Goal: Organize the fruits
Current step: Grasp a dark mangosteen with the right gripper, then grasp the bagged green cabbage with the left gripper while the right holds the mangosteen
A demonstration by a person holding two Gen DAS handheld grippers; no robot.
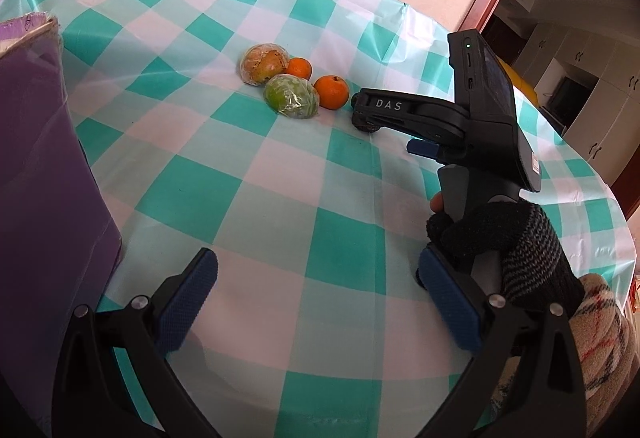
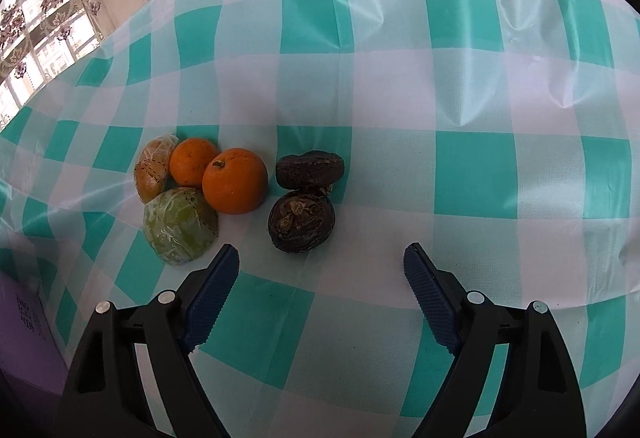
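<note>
Several fruits lie together on the checked tablecloth. In the right wrist view a large orange (image 2: pixel 235 181) sits beside a smaller orange (image 2: pixel 192 162), a plastic-wrapped green fruit (image 2: pixel 180 225), a wrapped brownish fruit (image 2: pixel 154 168) and two dark shrivelled fruits (image 2: pixel 310 169) (image 2: pixel 300 223). My right gripper (image 2: pixel 322 270) is open and empty, just short of the lower dark fruit. In the left wrist view the oranges (image 1: pixel 331 91) (image 1: pixel 299 68), green fruit (image 1: pixel 291 96) and brownish fruit (image 1: pixel 264 64) lie far ahead. My left gripper (image 1: pixel 316 290) is open and empty, above the cloth. The right gripper (image 1: pixel 404 110) shows there, beside the orange.
A purple box (image 1: pixel 44 166) stands at the left, close to my left gripper; its corner shows in the right wrist view (image 2: pixel 24 334). The table edge (image 1: pixel 616 206) runs at the right. A gloved hand (image 1: pixel 508 238) holds the right gripper.
</note>
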